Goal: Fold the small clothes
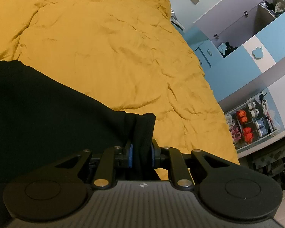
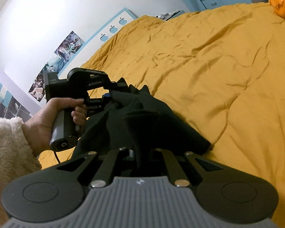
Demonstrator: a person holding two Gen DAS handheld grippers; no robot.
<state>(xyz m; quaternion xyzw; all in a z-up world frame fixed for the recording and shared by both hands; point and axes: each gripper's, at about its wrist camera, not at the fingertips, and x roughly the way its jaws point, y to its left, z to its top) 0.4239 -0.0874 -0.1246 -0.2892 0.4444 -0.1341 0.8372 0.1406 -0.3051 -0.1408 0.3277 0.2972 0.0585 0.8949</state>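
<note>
A small black garment [image 1: 38, 114] hangs between my two grippers above a mustard-yellow bedspread [image 1: 114, 47]. My left gripper [image 1: 141, 152] is shut on a bunched edge of it, the cloth standing up between the blue pads [image 1: 130, 155]. In the right wrist view the garment [image 2: 146, 117] stretches from my right gripper [image 2: 141, 153], shut on one end, to the left gripper [image 2: 112, 93], held by a hand, shut on the other end. The right fingertips are hidden by cloth.
The bedspread [image 2: 218, 66] fills most of both views. An orange round cushion [image 2: 282, 2] lies at its far corner. A blue and white wardrobe [image 1: 256, 57] with open shelves of small items stands beside the bed. Posters [image 2: 66, 51] hang on the wall.
</note>
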